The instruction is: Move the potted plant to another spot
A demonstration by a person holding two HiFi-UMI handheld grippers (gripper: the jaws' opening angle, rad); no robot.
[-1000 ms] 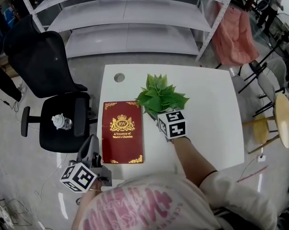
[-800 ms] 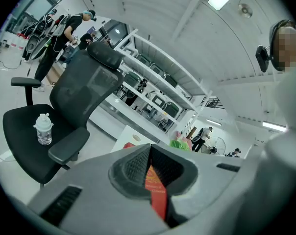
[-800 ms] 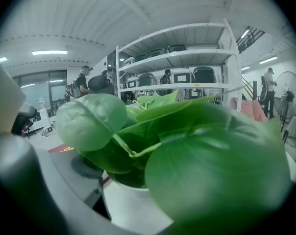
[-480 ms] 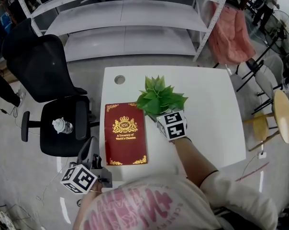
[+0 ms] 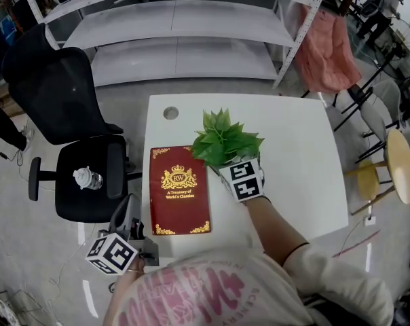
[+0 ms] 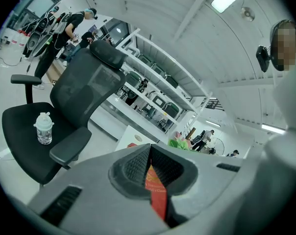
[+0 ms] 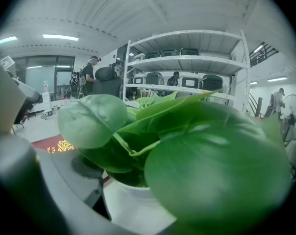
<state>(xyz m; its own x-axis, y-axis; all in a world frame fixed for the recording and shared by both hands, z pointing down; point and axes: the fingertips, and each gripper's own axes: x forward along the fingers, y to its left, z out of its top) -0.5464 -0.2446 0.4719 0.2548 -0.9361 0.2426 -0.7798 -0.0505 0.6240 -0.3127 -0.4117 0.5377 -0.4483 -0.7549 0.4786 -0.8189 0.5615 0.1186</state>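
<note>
The plant [image 5: 225,140] stood near the middle of the white table [image 5: 300,161], a little toward 12 o'clock. The right claw [image 5: 232,164] reached in at the plant's 5 o'clock. Its jaws were spread to the width of the white pot [image 7: 133,204] and closed about it. The left jaw lay against the pot's wall, and a big leaf hid the right jaw. A red book [image 5: 180,190] lay flat at the plant's 8 o'clock, just beside it.

The left claw [image 5: 129,206] hung off the table at the book's 7 o'clock. Its jaws were all but together and held nothing, and the book [image 6: 155,190] showed through the thin slit between them. A black chair [image 5: 76,114] stood at the table's 9 o'clock, with a bottle [image 5: 86,177] upright on its seat.
</note>
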